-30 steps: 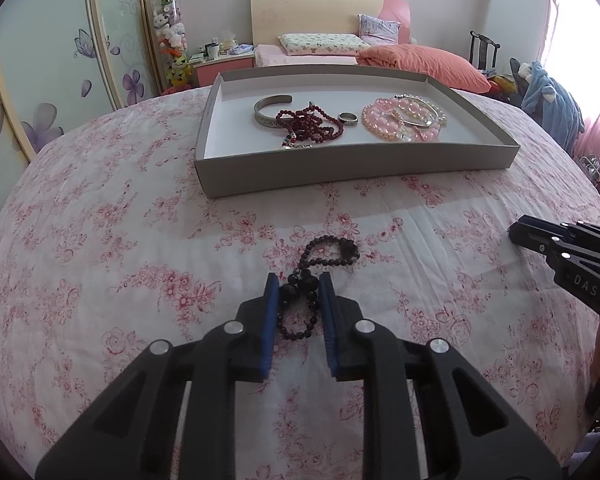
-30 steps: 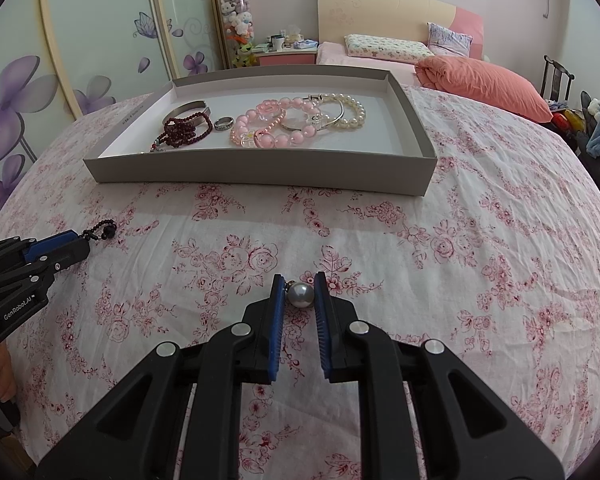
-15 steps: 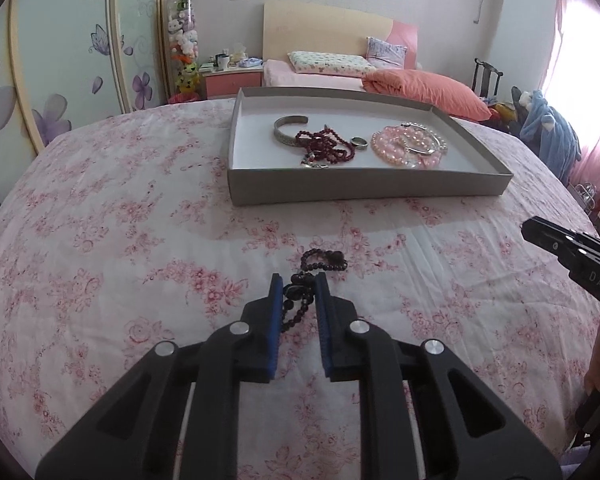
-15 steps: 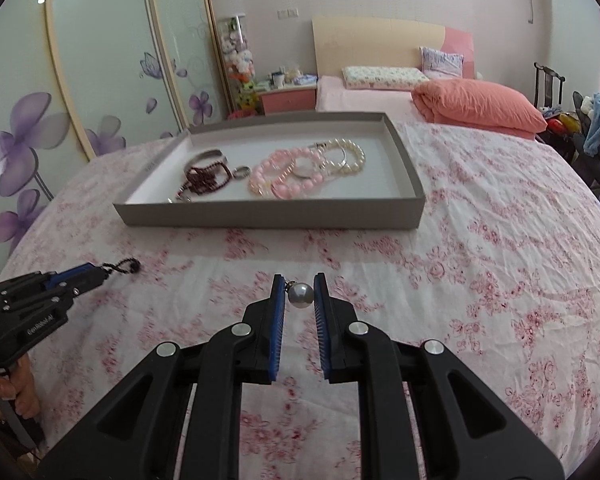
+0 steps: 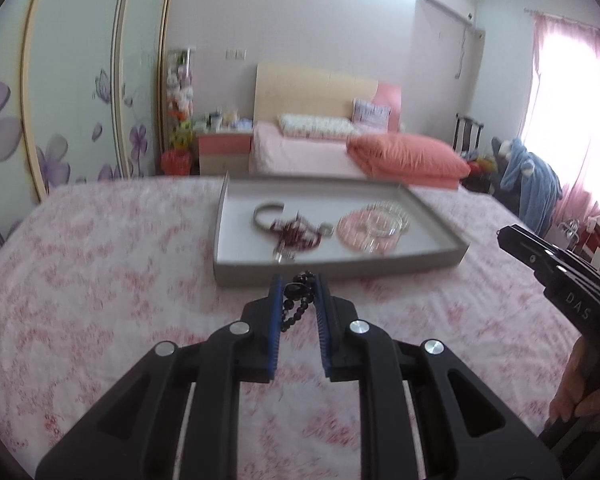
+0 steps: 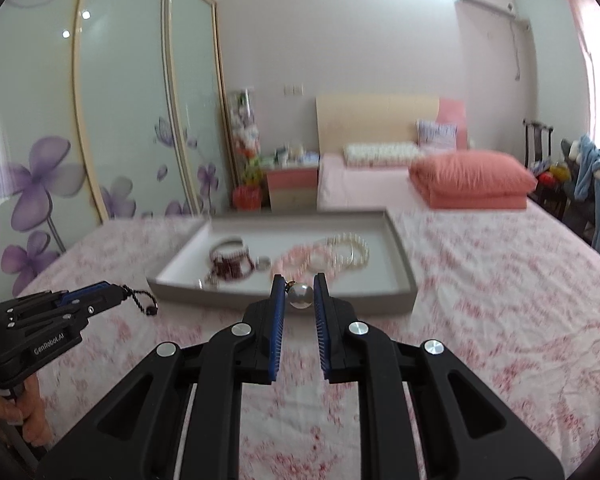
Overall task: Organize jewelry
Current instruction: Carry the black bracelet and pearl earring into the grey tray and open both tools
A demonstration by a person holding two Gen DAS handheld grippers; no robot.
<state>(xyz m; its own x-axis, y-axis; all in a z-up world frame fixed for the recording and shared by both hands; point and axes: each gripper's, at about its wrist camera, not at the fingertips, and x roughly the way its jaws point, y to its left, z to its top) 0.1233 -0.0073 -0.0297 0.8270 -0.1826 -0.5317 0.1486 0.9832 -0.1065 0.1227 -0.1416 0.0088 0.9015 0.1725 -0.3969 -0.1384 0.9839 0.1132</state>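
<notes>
My left gripper (image 5: 297,285) now carries the black bead bracelet (image 5: 296,300) clear of the floral bedspread (image 5: 100,280) where it trailed a second ago, while my right gripper (image 6: 299,286) has risen too, its pearl pendant (image 6: 300,295) now level with the grey tray (image 6: 404,276).

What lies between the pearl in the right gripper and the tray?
Only bare floral bedspread lies between the pearl in the right gripper and the tray, per the right wrist view.
</notes>
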